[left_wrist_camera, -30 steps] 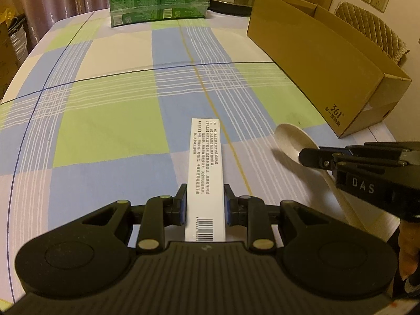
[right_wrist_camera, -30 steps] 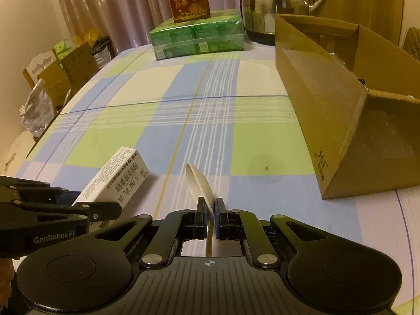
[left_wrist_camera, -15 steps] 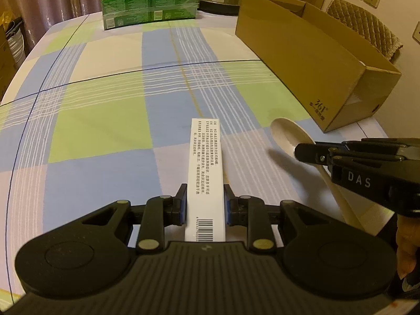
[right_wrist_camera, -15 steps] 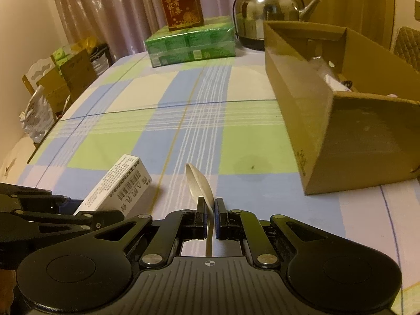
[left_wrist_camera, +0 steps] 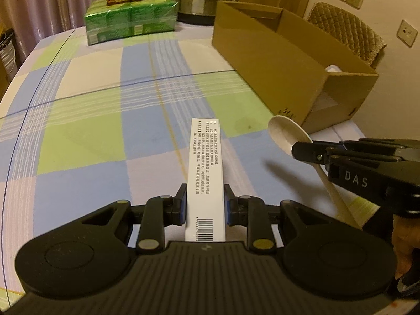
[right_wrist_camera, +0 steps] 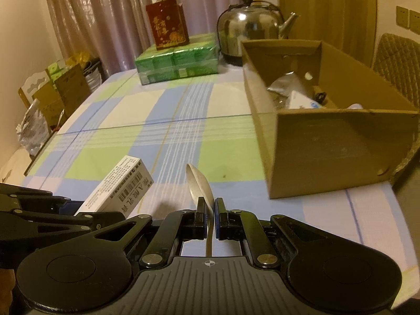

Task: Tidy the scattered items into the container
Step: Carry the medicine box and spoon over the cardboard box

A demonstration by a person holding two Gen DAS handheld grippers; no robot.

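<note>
The carton stands ahead and right of both grippers, long axis running away. The right gripper, clamped on the spoon, is nearer; the left gripper clamps the box.

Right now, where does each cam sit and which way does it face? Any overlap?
Left wrist: on the left gripper, angled down over the checked tablecloth; its jaws clamp a white box; right gripper and a bit of hand at right.
Right wrist: on the right gripper, facing the cardboard box; its jaws pinch a spoon; left gripper at left.
Shared: both held items, cardboard box, kettle, green packs.
</note>
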